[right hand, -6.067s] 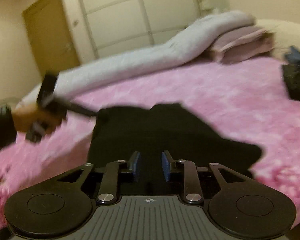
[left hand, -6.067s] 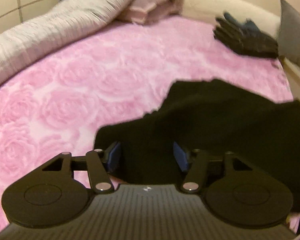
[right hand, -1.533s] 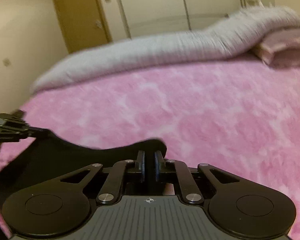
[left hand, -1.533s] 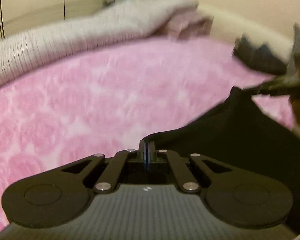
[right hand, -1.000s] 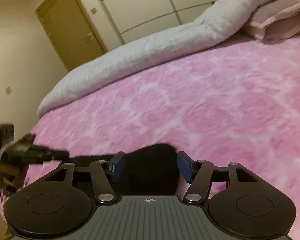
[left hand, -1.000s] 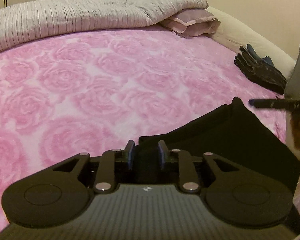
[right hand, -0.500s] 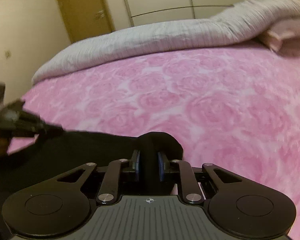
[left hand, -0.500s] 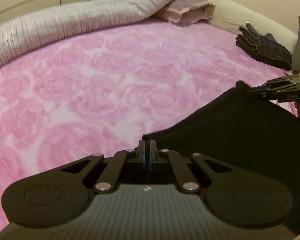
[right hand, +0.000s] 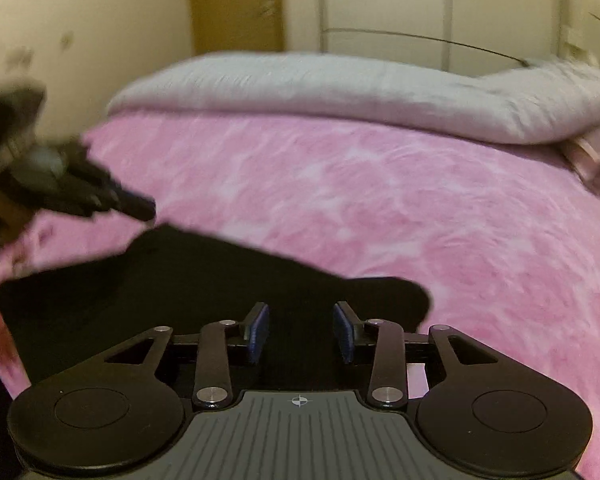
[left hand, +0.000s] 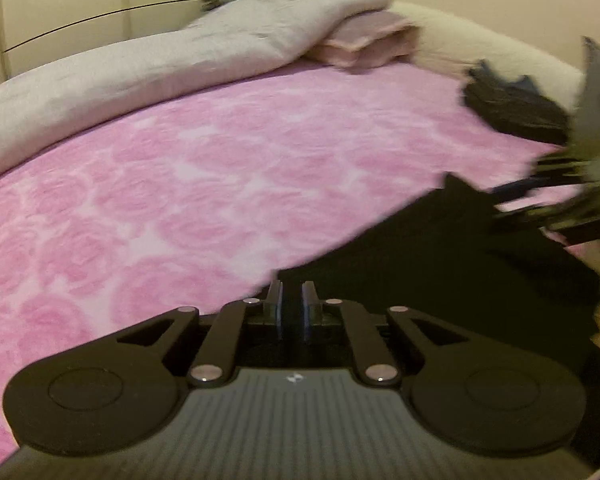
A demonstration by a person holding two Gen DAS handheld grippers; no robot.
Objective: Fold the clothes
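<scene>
A black garment (left hand: 440, 264) lies flat on the pink rose-patterned bedspread (left hand: 180, 200). My left gripper (left hand: 292, 300) is nearly closed on the garment's near edge, with black cloth filling the narrow gap between its pads. In the right wrist view the garment (right hand: 180, 280) spreads to the left, and the left gripper (right hand: 136, 204) shows blurred at its far corner. My right gripper (right hand: 300, 328) stands open over the garment's other corner, its blue pads apart with cloth lying beneath them. It also appears blurred in the left wrist view, right gripper (left hand: 512, 196).
A rolled grey duvet (left hand: 140, 64) runs along the far side of the bed, with a pink pillow (left hand: 368, 40) beside it. A pile of dark clothes (left hand: 512, 108) sits at the far right. A door (right hand: 236, 4) and wardrobe (right hand: 440, 8) stand behind.
My right gripper has opened and let go of the garment's corner, which now lies on the bed. Both grippers have shifted, and the left jaws stand slightly wider than half a second ago.
</scene>
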